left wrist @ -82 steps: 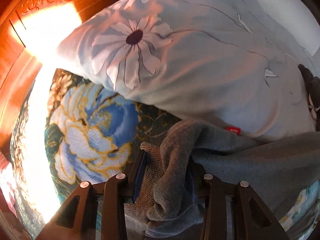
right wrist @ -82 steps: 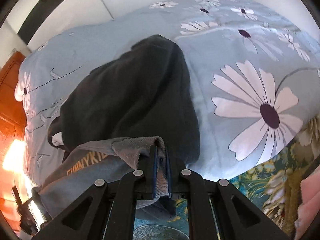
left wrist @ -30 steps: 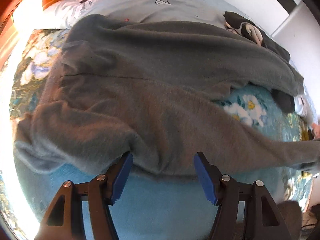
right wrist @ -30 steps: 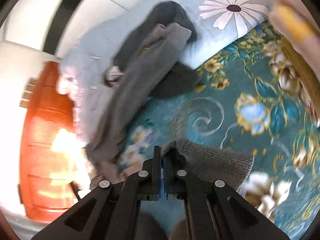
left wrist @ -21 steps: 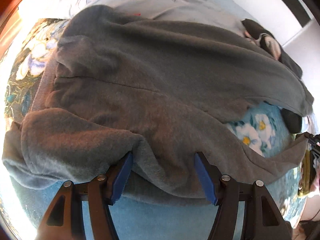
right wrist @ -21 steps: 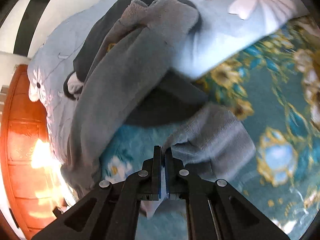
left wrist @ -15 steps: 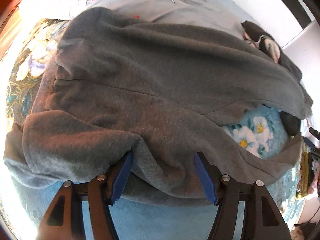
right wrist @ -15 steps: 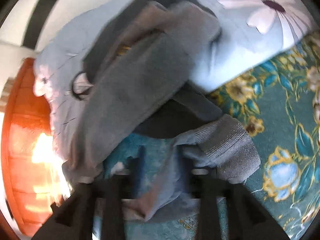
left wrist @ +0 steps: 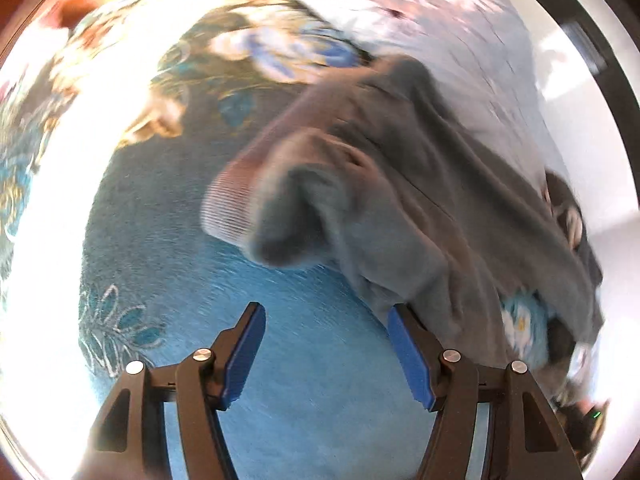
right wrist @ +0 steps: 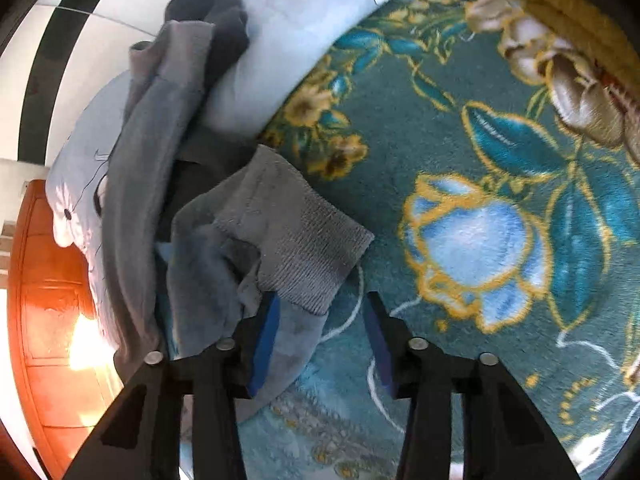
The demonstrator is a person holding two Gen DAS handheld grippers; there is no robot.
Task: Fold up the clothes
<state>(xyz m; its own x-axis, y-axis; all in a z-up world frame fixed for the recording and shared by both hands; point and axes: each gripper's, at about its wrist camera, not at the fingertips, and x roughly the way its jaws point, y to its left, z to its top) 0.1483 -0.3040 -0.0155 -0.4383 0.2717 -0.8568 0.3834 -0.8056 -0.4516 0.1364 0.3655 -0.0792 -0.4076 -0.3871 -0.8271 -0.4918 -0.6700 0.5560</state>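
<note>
Grey sweater [left wrist: 392, 184] lies crumpled on the teal flowered blanket [left wrist: 304, 380], its far part draped up over the pale blue daisy duvet [left wrist: 472, 48]. Left wrist view is motion-blurred.

Left gripper [left wrist: 326, 350]: jaws wide apart, nothing between them but bare blanket. Sweater sits ahead and to the right; its lower edge touches or just overlaps the right fingertip. A ribbed cuff [left wrist: 228, 204] points toward the left of that view.

Right gripper [right wrist: 320, 338]: jaws spread, nothing clamped. The sweater's ribbed hem [right wrist: 304, 248] lies just ahead of the left finger, and grey cloth runs down past that finger's blue pad [right wrist: 265, 340], partly into the gap. Right finger stands over bare blanket. A dark garment [right wrist: 224, 28] lies on the duvet beyond.
</note>
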